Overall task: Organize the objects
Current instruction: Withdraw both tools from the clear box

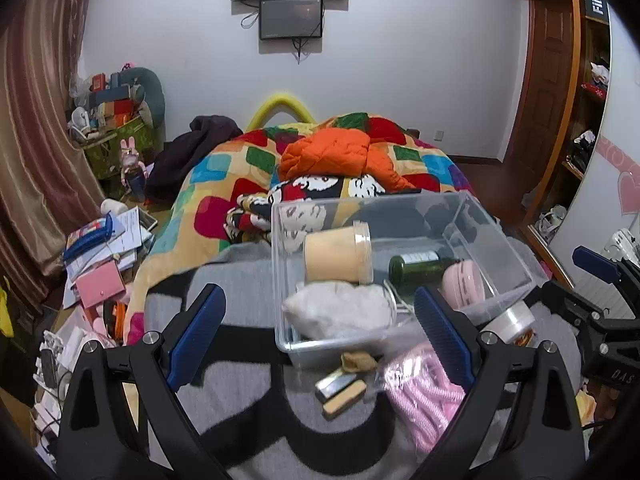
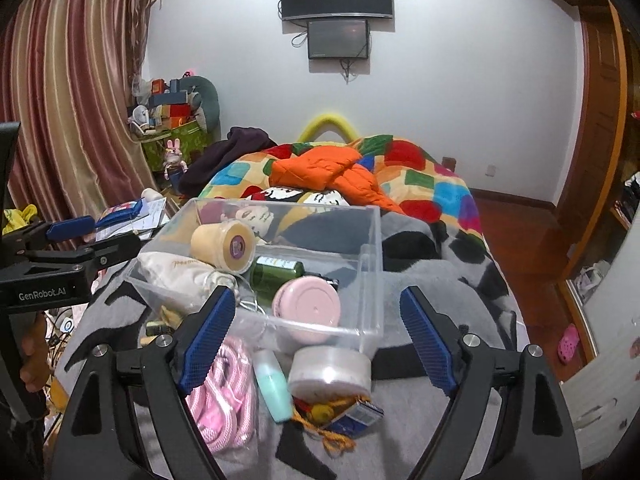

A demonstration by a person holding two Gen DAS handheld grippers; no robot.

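Clear bin ahead of open right hand-held gripper, apart

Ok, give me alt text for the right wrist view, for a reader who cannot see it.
The open right gripper hangs over a grey blanket on a bed, above a tape roll and a mint bottle. Behind them a clear bin holds a pink round case, a green bottle and a tan jar.
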